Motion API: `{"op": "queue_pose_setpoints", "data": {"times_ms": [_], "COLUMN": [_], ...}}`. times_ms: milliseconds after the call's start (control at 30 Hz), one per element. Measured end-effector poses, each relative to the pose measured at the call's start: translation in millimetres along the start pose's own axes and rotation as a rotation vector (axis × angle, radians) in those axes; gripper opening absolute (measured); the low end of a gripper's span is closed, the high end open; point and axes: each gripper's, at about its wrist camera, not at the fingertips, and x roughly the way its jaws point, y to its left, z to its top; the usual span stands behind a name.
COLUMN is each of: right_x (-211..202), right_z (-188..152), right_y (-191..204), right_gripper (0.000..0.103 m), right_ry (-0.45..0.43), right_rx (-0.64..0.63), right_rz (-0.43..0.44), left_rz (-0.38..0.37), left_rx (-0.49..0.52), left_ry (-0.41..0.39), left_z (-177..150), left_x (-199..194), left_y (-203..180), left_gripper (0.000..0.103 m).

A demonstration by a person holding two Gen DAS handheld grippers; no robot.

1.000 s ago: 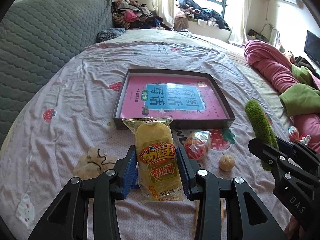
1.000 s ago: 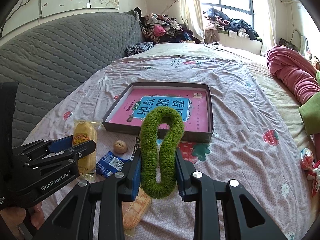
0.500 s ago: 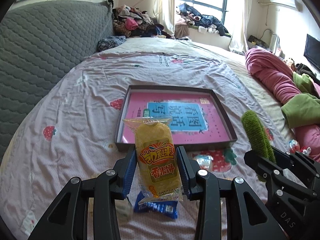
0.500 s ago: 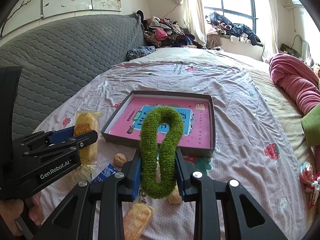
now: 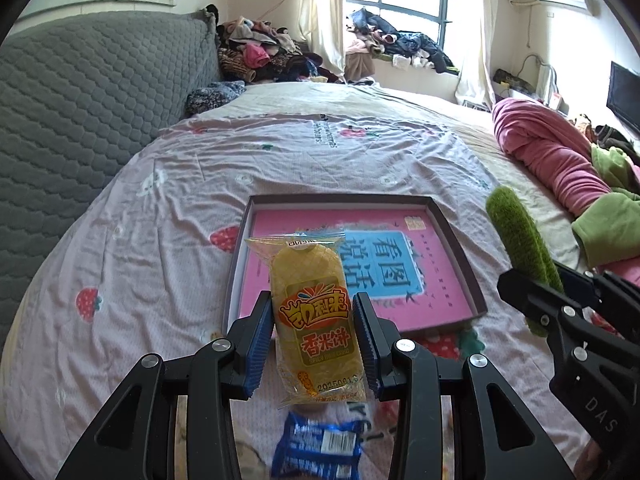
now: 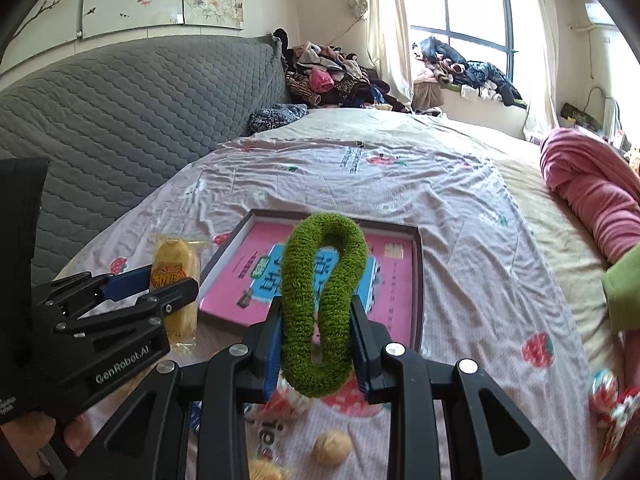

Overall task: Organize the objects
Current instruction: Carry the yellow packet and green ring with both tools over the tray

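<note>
My left gripper [image 5: 314, 330] is shut on a yellow rice-cake snack packet [image 5: 314, 320], held upright above the bed. My right gripper [image 6: 318, 328] is shut on a green fuzzy scrunchie [image 6: 320, 292], squeezed into a tall loop. Ahead of both lies a shallow dark box [image 5: 460, 256] with a pink and blue printed sheet inside it. In the right wrist view the box [image 6: 418, 280] sits just beyond the scrunchie, and the left gripper [image 6: 160, 292] with its packet [image 6: 176, 268] is at the left. The scrunchie [image 5: 516, 240] shows at the right of the left wrist view.
A blue snack wrapper [image 5: 320, 446] lies on the strawberry-print sheet below the left gripper. A walnut [image 6: 332, 448] and red-wrapped sweets [image 6: 612, 396] lie near the front. A grey quilted headboard [image 5: 80, 120] is at left, pink bedding [image 5: 552, 160] at right, heaped clothes [image 5: 264, 52] at the back.
Both grippers have risen and moved forward toward the box, each keeping its grip. The loose items on the sheet have slid down and partly out of view.
</note>
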Motion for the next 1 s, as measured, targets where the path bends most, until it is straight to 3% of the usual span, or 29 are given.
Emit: {"op": "queue_pose_setpoints", "data": {"times_ms": [633,1000], "right_x": [92.7,148.1], "right_z": [44.8,49.4], "right_y": [-36.6,-46.9], "right_gripper": [0.030,0.030], "right_ry": [0.067,0.121], "right_rx": [0.040,0.044], "right_rz": [0.053,0.047], "left_rz": [-0.002,-0.004], "left_rx": [-0.007,-0.009], "left_ry": [0.075,0.156], "left_z": [60.2,69.1], "left_x": [99.1,162.7], "left_y": [2.0,-1.0], "left_gripper": [0.041,0.041]}}
